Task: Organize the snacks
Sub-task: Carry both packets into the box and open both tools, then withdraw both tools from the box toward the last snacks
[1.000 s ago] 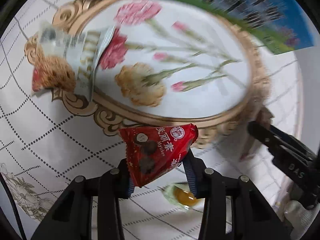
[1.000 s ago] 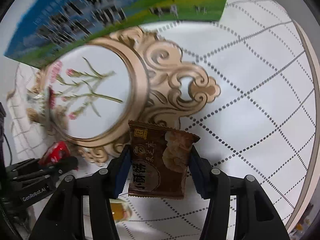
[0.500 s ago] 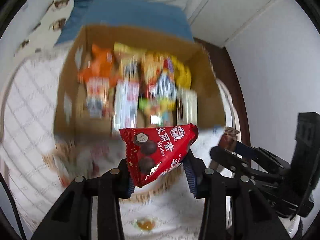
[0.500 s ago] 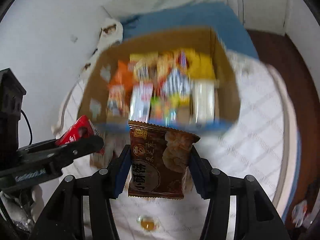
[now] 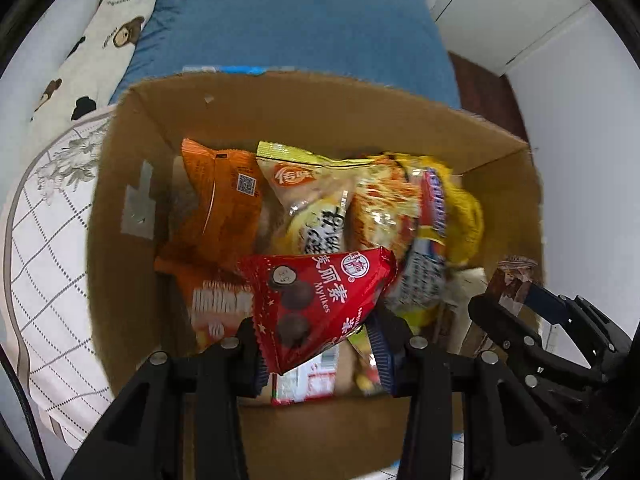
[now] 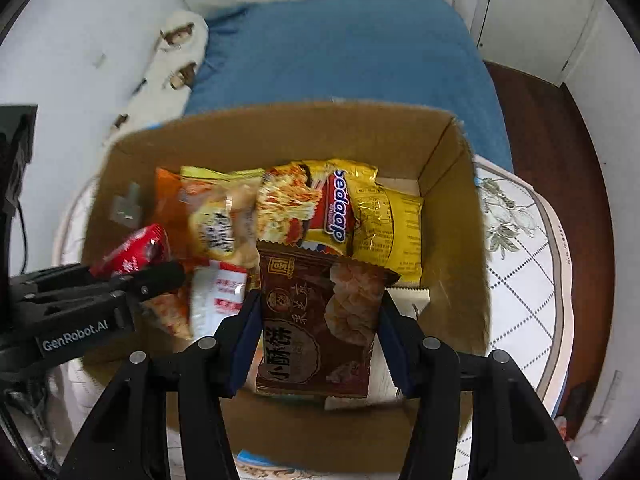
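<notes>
A white cloth with a dotted lattice and grey flower prints covers the round bench [image 6: 528, 264], which stands beside a bed [image 6: 344, 48] with a blue sheet and a bear-print pillow [image 5: 92, 44], white walls and cupboard doors behind and dark wood floor at the right. On the bench sits an open cardboard box [image 5: 132, 216], its brown walls bare but for a strip of tape inside the left wall. Over it, the left gripper [image 5: 316, 344] is clamped on a red chocolate-ball packet [image 5: 316, 300] with white lettering, held point-down above the box's near left side. The right gripper [image 6: 320, 336] is closed on a brown biscuit packet [image 6: 316, 320] printed with pale pastry pieces, held upright above the near middle of the box. Below them the box is crowded with standing snacks: an orange bag [image 5: 224, 208], a pale yellow-topped bag [image 5: 312, 200], a red-and-yellow noodle packet [image 6: 336, 208] and a yellow bag [image 6: 396, 224] toward the right wall. Only a pale gap shows near the right corner.
</notes>
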`<state>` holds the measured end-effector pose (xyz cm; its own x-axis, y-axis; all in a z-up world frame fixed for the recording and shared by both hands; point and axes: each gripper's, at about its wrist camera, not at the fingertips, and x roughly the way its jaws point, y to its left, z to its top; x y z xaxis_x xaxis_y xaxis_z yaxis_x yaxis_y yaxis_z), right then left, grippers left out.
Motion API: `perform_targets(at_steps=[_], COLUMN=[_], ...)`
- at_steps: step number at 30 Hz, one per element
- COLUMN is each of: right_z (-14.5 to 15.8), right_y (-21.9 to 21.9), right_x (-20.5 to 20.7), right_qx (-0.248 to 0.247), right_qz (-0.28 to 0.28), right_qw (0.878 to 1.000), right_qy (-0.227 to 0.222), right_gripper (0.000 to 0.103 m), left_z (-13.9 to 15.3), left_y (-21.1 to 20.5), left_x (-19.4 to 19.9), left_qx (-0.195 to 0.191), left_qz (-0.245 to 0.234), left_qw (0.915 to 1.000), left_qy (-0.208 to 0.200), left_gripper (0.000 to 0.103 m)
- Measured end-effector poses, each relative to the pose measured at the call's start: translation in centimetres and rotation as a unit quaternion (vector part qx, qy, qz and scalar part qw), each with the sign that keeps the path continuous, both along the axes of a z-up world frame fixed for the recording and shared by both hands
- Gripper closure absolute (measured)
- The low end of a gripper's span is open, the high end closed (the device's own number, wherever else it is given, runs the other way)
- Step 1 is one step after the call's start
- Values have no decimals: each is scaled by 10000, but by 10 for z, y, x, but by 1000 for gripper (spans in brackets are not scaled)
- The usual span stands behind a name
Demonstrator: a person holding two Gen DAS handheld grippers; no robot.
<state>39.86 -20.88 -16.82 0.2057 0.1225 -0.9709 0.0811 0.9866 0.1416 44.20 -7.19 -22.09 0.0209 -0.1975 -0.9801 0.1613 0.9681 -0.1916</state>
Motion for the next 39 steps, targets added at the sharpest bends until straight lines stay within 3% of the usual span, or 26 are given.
perform_targets(at_steps=[3, 4, 5, 6, 7, 14, 20, 27, 32, 34, 39], right_z=[-27, -34, -39, -41, -41, -40, -32, 4, 25, 14, -60], right_y=[0, -1, -1, -2, -3, -15, -11, -1, 13, 19, 31], right_x=[13, 15, 18, 18, 17, 11, -10, -65, -149, -180, -238], right_qx=[14, 8, -23, -60, -85, -94, -158, -80, 27, 112, 424], right_qz=[-9, -33, -40, -67, -98, -310, -284, -298, -214, -225, -372], right_qw=[9996, 9993, 9990, 9988, 9987, 9987, 9991, 9994, 9990, 9993, 9957], right_qy=[276, 362, 452, 482, 490, 381, 271, -147, -400, -265, 738], right_gripper=[44, 40, 34, 19, 10, 9, 9, 9, 9, 9, 9], left_z=[-16, -22, -25, -28, -29, -24, -9, 28, 50, 36, -46], left_y=[3, 5, 6, 6, 7, 6, 7, 35, 59, 66, 78], left_x=[9, 13, 16, 19, 20, 18, -9, -82, -170, -202, -254], left_qx=[180, 253, 325, 370, 379, 441, 599, 399, 444, 590, 959], left_qz=[83, 112, 145, 150, 162, 112, 106, 545, 579, 438, 260], left_qw=[9998, 9996, 9993, 9991, 9991, 9987, 9967, 9934, 9900, 9912, 9950], left_qy=[96, 86, 89, 104, 94, -208, -541, -926, -1210, -1101, -123], left_gripper=[62, 58, 42, 31, 16, 15, 15, 15, 15, 15, 15])
